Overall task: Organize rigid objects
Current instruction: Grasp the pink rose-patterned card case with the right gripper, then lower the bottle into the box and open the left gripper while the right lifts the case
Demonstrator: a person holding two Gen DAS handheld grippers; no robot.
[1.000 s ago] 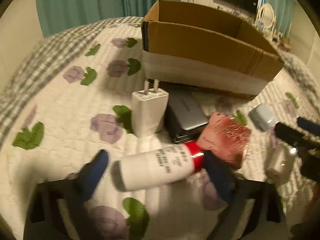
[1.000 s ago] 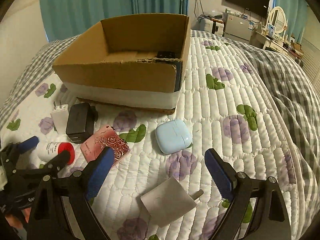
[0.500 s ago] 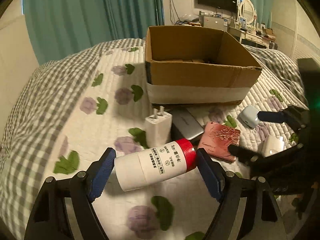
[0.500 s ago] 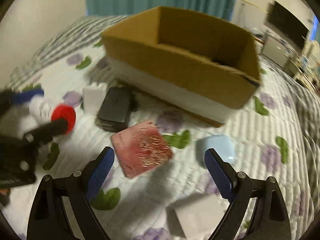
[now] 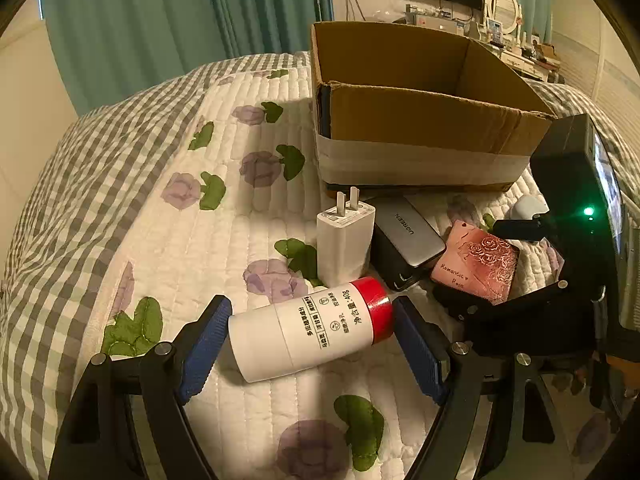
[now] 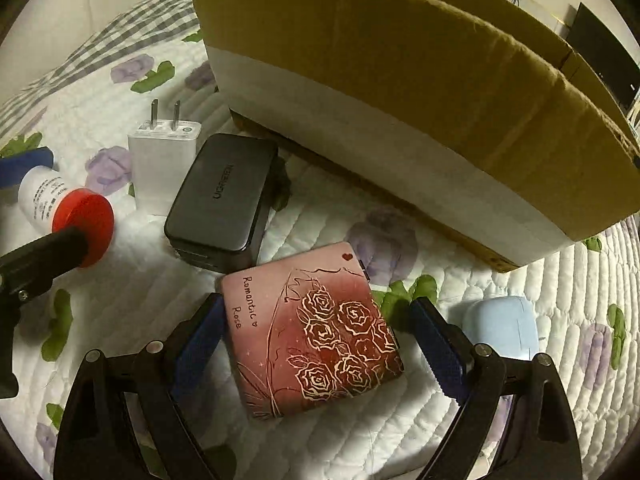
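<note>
Bottle (image 5: 310, 330), white with a red cap, is lying on its side on the bed (image 5: 120, 184), sitting lengthwise between the left tongs (image 5: 308, 350). Both blue pads are touching or nearly touching its two ends, so I'm reading this as the grasp closing on it end to end; can't tell if it's truly clamped yet.

Right tongs (image 6: 316, 344) are hanging spread wide around the pink rose case (image 6: 310, 330), a pad on each side with a visible gap on both, so released, holding nothing.

Ahead of both tongs: white charger (image 5: 344, 242) standing prongs-up, dark power bank (image 5: 406, 240) just beside it, and the cardboard box (image 5: 420, 128) beyond, open at the top. Blue earbud case (image 6: 500, 330) is lying just to the right of the right tongs.

Step in hand, as I'm judging it: simultaneous pick of bottle and rose case for the box.

Next move is calling for:
- left: firm squeeze, since a round bottle gripped by its ends may be slipping or pivoting on lift
- right: closing down on the case edges, staying low since it's flat
- then lifting over the near wall of the box.
</note>
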